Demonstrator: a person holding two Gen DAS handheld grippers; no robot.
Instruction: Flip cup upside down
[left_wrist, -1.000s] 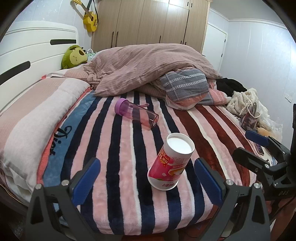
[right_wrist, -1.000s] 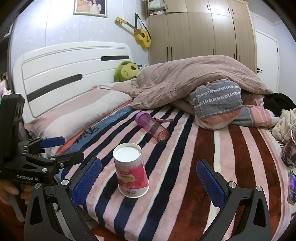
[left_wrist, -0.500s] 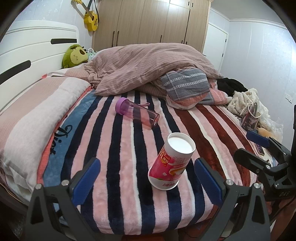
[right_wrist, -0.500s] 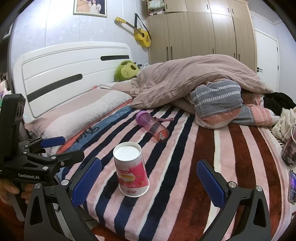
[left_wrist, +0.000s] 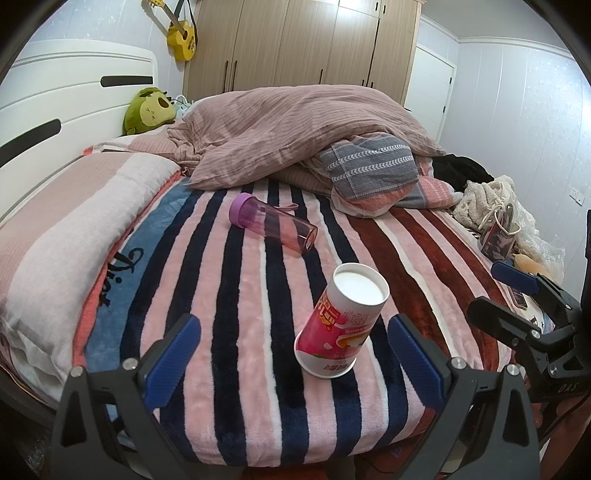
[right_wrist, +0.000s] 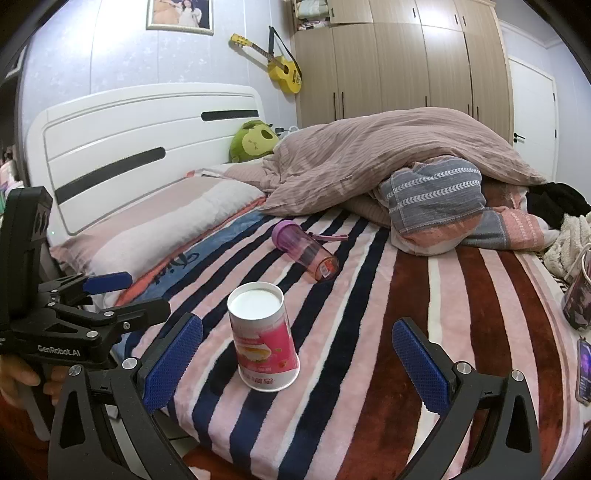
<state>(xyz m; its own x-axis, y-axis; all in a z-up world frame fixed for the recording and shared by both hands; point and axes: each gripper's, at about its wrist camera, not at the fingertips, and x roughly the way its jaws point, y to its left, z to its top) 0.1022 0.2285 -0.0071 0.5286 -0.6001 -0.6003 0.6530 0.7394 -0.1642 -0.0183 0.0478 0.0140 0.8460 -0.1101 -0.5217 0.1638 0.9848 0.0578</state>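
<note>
The cup (left_wrist: 341, 320) stands upside down on the striped blanket (left_wrist: 236, 314) near the foot end of the bed. Its wide mouth is down on the blanket and its white bottom faces up. Its long side runs up and down. In the left view it looks tipped a little to the right; in the right view (right_wrist: 263, 339) it looks almost straight. It is pink and white with a picture on it. What is under it cannot be seen.

The left hand-held gripper (left_wrist: 293, 360) is low in front of the cup. Its two blue fingers (left_wrist: 173, 356) are wide apart and touch nothing. The right hand-held gripper (right_wrist: 295, 363) is the same, fingers far apart, with the cup just ahead and a bit to its left.

Farther up the bed a purple bottle (left_wrist: 272, 224) lies on its side, lid toward the pillow (left_wrist: 66, 221). It looks see-through, with nothing showing inside. A bunched quilt (left_wrist: 295, 133) sits behind it, and a green plush toy (left_wrist: 147, 110) sits by the headboard.
</note>
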